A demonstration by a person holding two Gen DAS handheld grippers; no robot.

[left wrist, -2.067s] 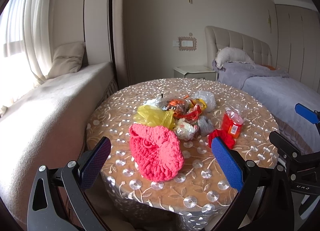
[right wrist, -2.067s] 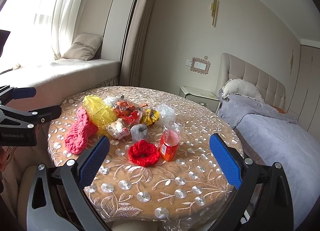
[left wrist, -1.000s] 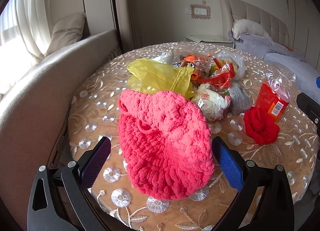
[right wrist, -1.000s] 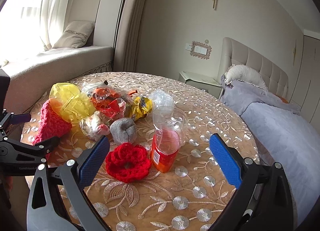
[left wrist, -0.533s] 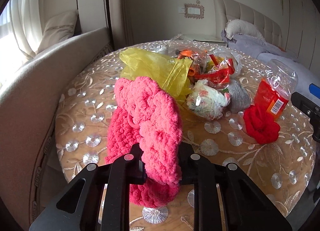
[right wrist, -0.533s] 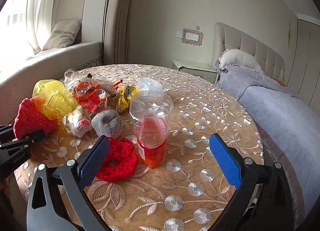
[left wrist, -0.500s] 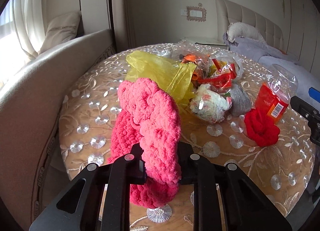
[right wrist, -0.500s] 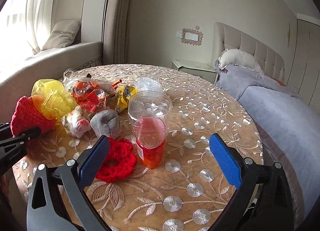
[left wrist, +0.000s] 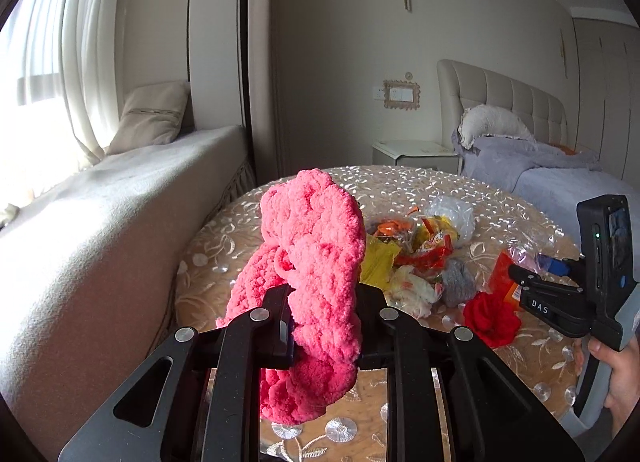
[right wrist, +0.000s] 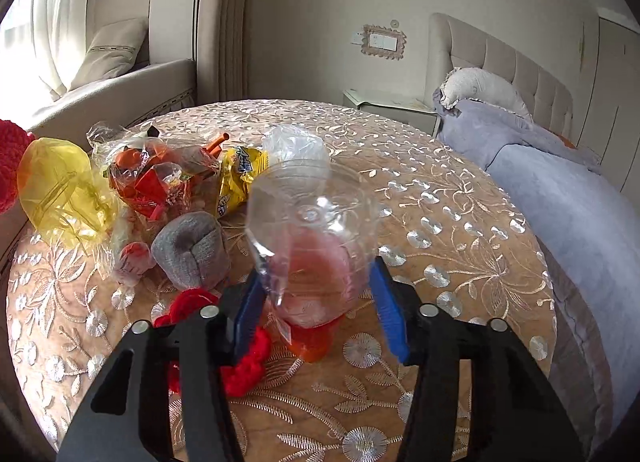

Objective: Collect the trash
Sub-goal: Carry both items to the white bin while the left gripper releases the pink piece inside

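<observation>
My left gripper (left wrist: 325, 326) is shut on a pink knitted bag (left wrist: 316, 262) and holds it raised above the near edge of the round table (left wrist: 532, 358). My right gripper (right wrist: 316, 318) is closed around a clear plastic bottle (right wrist: 312, 238) with an orange label, lying on the table with its base toward the camera. Both pads touch its sides. The bottle (left wrist: 516, 258) and right gripper (left wrist: 560, 294) also show in the left wrist view. A trash pile sits on the table: yellow plastic bag (right wrist: 60, 190), orange snack wrappers (right wrist: 156, 174), a yellow packet (right wrist: 240, 178).
A grey sock ball (right wrist: 188, 250) and a red knitted flower (right wrist: 244, 362) lie beside the bottle. A window bench with a cushion (left wrist: 152, 118) is to the left. A bed (right wrist: 560, 182) and a nightstand (right wrist: 392, 110) are to the right and behind.
My left gripper has lifted the pink bag higher off the table. My right gripper has moved in and closed from wide open onto the bottle.
</observation>
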